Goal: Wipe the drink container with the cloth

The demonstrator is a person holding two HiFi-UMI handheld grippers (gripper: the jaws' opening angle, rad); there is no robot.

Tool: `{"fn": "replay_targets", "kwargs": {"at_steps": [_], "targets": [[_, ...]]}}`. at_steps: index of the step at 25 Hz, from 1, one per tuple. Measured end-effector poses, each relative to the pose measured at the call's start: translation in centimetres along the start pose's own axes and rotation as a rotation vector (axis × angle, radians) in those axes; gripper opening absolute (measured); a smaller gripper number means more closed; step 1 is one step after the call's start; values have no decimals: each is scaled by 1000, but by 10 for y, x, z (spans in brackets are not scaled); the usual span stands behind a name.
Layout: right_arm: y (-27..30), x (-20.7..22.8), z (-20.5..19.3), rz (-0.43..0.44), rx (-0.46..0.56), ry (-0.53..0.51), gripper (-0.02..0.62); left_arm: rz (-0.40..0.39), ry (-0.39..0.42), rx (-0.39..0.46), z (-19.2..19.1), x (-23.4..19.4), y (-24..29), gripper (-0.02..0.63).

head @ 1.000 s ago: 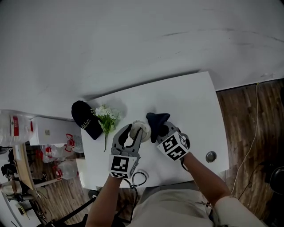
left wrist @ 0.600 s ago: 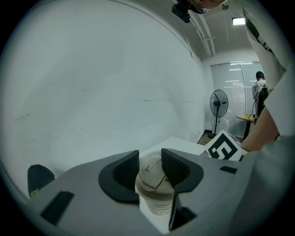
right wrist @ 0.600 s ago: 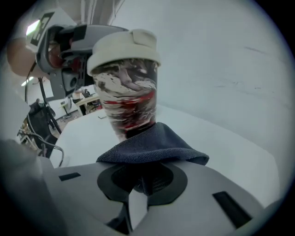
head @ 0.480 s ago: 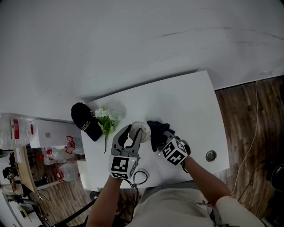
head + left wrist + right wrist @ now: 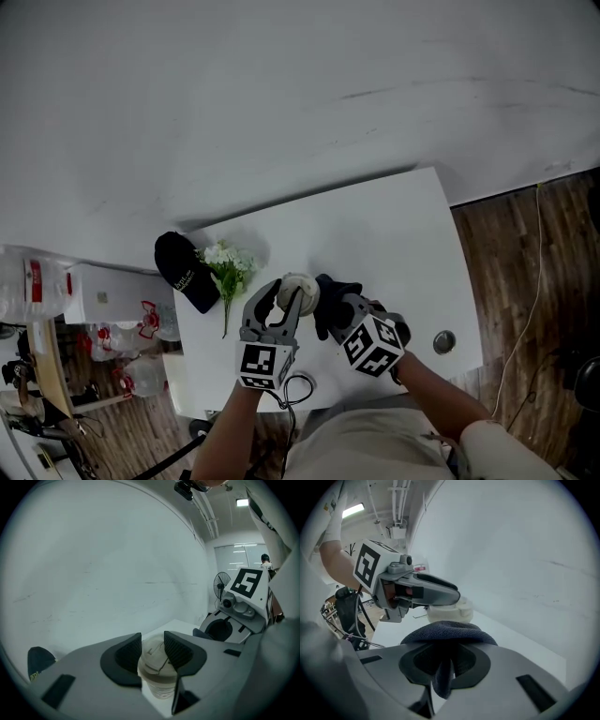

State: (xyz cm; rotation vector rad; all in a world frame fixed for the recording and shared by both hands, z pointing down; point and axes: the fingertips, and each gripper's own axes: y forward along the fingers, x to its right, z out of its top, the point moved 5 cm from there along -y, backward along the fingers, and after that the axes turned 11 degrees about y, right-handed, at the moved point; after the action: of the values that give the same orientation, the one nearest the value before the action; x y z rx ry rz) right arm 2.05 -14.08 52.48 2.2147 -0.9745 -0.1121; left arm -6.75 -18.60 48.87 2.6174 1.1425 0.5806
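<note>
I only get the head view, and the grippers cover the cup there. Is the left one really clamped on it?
Observer: Yes. In the left gripper view the left gripper presses its pads on both sides of the cup, up near its lid.
Operator: And the cloth?
Observer: The right gripper view shows the dark cloth pinched between the jaws of the right gripper, bunched above them.

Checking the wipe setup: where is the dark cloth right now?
In the head view the cloth is pinched in the right tool, just right of the cup that the left tool grips.
</note>
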Motion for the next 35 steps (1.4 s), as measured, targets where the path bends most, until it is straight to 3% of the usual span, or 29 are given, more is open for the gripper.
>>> {"fn": "replay_targets", "kwargs": {"at_steps": [7,14,19,22,27,30,35], "targets": [[18,35,5,-107,13,1,61,16,-20,-12,-4,0,-2,163],[69,42,-41,-92,-200,-58,60,41,-28,-3,-4,-1,0,163],[70,13,-63,-17,-241,-3,61,47,-37,4,-4,0,0,164],[60,-3,-56,46,-209,72,61,55,-44,1,-4,0,-1,164],[30,-5,-29,3,-128,53,61,54,-59,-6,-3,1,0,164],[3,-2,-7,-44,-4,50,61,53,-61,-11,-2,0,1,163],[-46,13,13,-89,209,193,61,53,-54,-29,0,2,1,164]]}}
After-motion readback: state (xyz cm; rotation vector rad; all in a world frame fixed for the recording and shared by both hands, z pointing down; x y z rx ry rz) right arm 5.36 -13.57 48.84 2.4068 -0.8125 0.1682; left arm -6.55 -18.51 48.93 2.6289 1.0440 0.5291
